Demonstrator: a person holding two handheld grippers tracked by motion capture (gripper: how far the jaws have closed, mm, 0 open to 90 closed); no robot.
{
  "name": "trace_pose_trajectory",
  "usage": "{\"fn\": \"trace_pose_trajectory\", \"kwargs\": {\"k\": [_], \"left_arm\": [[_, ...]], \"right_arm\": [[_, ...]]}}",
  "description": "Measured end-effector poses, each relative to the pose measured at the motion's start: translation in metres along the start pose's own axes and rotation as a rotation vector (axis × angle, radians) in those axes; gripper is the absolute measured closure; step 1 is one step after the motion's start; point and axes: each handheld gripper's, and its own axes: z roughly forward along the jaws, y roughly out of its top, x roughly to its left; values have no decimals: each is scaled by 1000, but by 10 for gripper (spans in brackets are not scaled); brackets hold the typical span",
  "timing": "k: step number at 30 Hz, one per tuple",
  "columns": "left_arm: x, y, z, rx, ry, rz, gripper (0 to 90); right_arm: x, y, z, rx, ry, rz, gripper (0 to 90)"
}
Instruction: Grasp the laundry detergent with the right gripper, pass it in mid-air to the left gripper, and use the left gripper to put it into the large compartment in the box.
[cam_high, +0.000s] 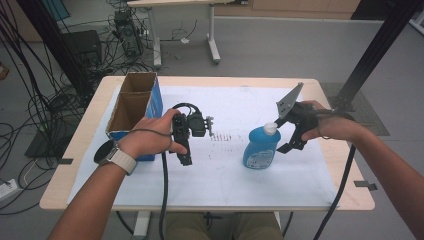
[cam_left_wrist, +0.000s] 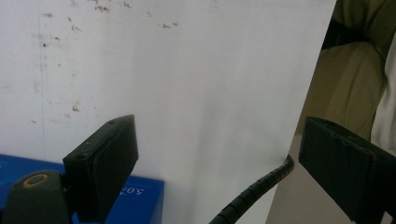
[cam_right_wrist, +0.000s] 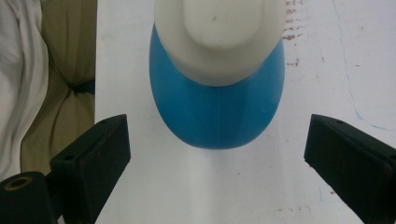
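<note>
I keep my left hand-held gripper (cam_high: 186, 131) spread and empty above the white paper sheet (cam_high: 220, 175), idle near the tabletop's left edge. My right hand-held gripper (cam_high: 294, 140) hangs unclenched beside the blue plastic bottle with white cap (cam_high: 261, 147), standing mid-tabletop, lined up for grasping. Farther left sits the 2-compartment blue cardboard box (cam_high: 134, 105).

Blue bottle (cam_high: 261, 148) with white cap (cam_right_wrist: 219, 32); blue box (cam_high: 134, 111), brown inside; white sheet (cam_high: 225, 175), perhaps rust-speckled.

Bottle (cam_right_wrist: 217, 100) cap cut off above
</note>
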Motion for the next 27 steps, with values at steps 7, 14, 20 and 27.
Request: {"fn": "trace_pose_trajectory", "kwargs": {"k": [7, 14, 20, 27], "left_arm": [[0, 0, 0, -4, -1, 0, 122], [0, -1, 0, -5, 2, -3, 123], [0, -1, 0, -9, 4, -2, 123], [0, -1, 0, -10, 3, -2, 123]], "right_arm": [[0, 1, 0, 0, -2, -3, 69], [0, 1, 1, 2, 0, -4, 69], [1, 1, 1, 3, -1, -1, 70], [1, 1, 1, 1, -1, -8, 70]]}}
